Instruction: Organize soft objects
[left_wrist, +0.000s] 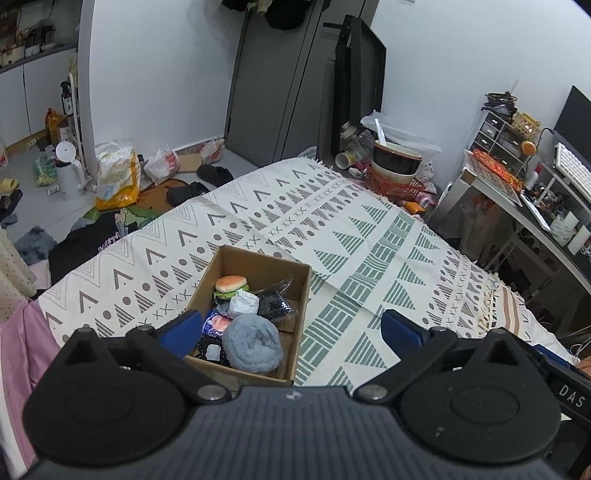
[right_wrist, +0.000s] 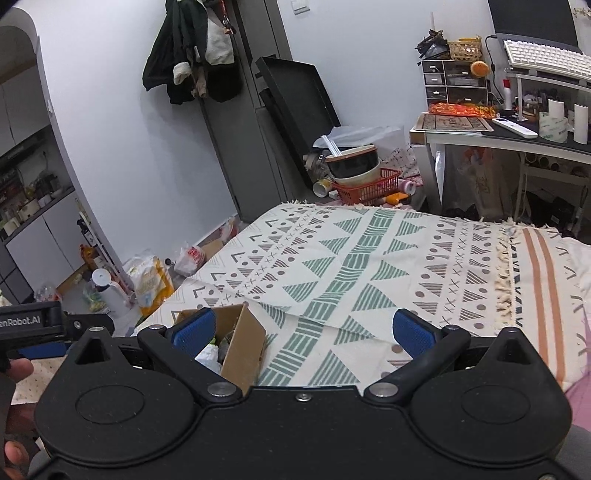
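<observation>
1. The left gripper (left_wrist: 291, 328) hangs above the bed with its two blue fingers (left_wrist: 181, 328) spread wide apart. It holds nothing.
2. The right gripper (right_wrist: 303, 330) is spread wide too, and nothing sits between its blue fingers (right_wrist: 412, 332).
3. A brown cardboard box (left_wrist: 258, 258) sits on the patterned blanket (left_wrist: 369, 240). In the left wrist view it is in the lower middle of the picture, at about 6 o'clock from the centre, just past the left gripper.
4. Inside the box, at the near end, lies a fluffy blue-grey cloth (left_wrist: 253, 343), rolled into a round lump.
5. At 12 o'clock from that cloth is a white crumpled thing (left_wrist: 243, 304) — I cannot tell what it is.
6. A toy burger (left_wrist: 231, 286) sits at the far left of the box, at 11 o'clock from the cloth.
7. A dark shiny packet (left_wrist: 275, 304) lies at 1 o'clock from the cloth, and a blue and pink packet (left_wrist: 216, 323) is at 9 o'clock.
8. In the right wrist view the box (right_wrist: 243, 347) shows at 7 o'clock, partly hidden behind the left-side finger.
9. A red basket (left_wrist: 395, 184) with stacked bowls (left_wrist: 397, 162) stands beyond the far end of the bed — at 1 o'clock from the box.
</observation>
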